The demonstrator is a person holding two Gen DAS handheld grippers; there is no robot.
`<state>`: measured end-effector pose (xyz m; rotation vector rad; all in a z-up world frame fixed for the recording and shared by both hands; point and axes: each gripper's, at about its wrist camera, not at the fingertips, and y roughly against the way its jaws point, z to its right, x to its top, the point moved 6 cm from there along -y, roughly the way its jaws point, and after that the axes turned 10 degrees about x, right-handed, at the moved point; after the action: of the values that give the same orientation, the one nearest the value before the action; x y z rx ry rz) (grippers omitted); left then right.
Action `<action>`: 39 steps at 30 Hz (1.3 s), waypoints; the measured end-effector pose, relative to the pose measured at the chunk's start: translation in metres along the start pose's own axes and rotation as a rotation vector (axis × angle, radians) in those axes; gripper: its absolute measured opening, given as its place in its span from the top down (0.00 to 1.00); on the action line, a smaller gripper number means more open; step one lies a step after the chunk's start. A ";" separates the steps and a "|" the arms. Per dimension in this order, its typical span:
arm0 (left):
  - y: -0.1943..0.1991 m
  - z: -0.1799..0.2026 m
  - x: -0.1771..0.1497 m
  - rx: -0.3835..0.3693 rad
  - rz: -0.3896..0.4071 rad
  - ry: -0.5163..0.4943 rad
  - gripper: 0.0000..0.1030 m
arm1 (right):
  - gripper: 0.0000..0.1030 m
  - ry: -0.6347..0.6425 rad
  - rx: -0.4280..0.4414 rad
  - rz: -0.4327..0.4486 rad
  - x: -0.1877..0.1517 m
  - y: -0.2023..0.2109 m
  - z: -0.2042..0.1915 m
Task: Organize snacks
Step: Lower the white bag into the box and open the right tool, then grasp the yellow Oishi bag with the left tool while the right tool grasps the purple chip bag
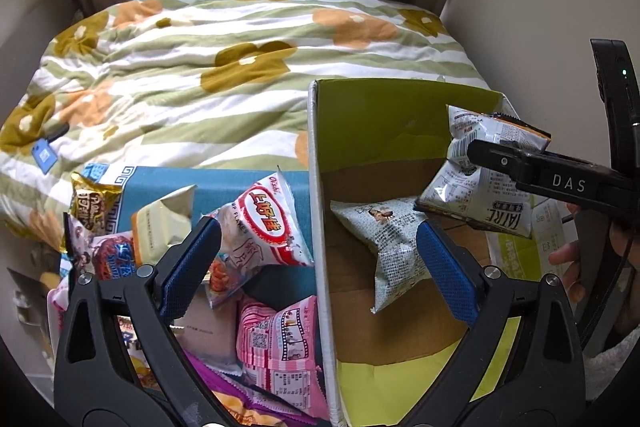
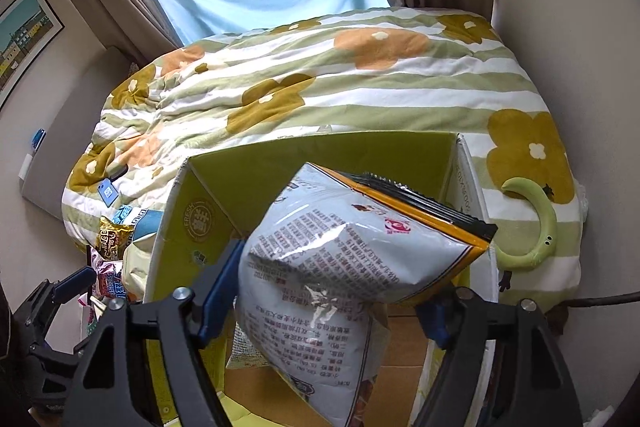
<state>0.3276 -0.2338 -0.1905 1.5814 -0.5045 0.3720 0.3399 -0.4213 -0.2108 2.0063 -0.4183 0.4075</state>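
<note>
Right wrist view: your right gripper (image 2: pixel 326 301) clamps a silver snack bag (image 2: pixel 352 267) above the cardboard box (image 2: pixel 208 223) | your left gripper (image 1: pixel 320 263) gapes, holding nothing, over the box wall beside the snack pile (image 1: pixel 256 235).

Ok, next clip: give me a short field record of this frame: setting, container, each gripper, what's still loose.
setting: bed with floral duvet
container: open cardboard box on the bed
in box: grey snack packet on the floor of it
right gripper: jaws shut on a silver snack bag, held over the box
left gripper: jaws open, nothing held
loose: pile of snack packets left of the box
</note>
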 end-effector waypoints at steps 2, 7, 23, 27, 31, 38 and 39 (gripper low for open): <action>0.002 0.002 -0.001 0.005 0.002 0.007 0.05 | 0.16 0.000 -0.008 -0.014 -0.005 -0.008 0.003; 0.009 0.003 -0.004 0.021 0.013 0.000 0.05 | 0.16 0.058 -0.041 -0.027 -0.019 -0.009 0.003; 0.069 -0.021 -0.017 0.022 0.100 -0.007 0.05 | 0.16 0.075 -0.046 0.069 -0.031 0.052 -0.018; 0.097 -0.045 -0.023 0.009 0.143 -0.003 0.05 | 0.16 0.088 -0.071 0.134 -0.038 0.077 -0.035; 0.123 -0.075 -0.033 0.017 0.192 -0.011 0.05 | 0.12 0.108 -0.098 0.212 -0.050 0.103 -0.060; 0.153 -0.143 -0.065 0.056 0.229 0.017 0.05 | 0.04 0.107 -0.097 0.295 -0.074 0.128 -0.111; 0.156 -0.153 -0.070 0.062 0.228 0.024 0.05 | 0.04 0.108 -0.083 0.299 -0.079 0.129 -0.119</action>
<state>0.1963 -0.0798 -0.0834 1.5814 -0.6624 0.5835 0.1987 -0.3625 -0.0944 1.8356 -0.6594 0.6698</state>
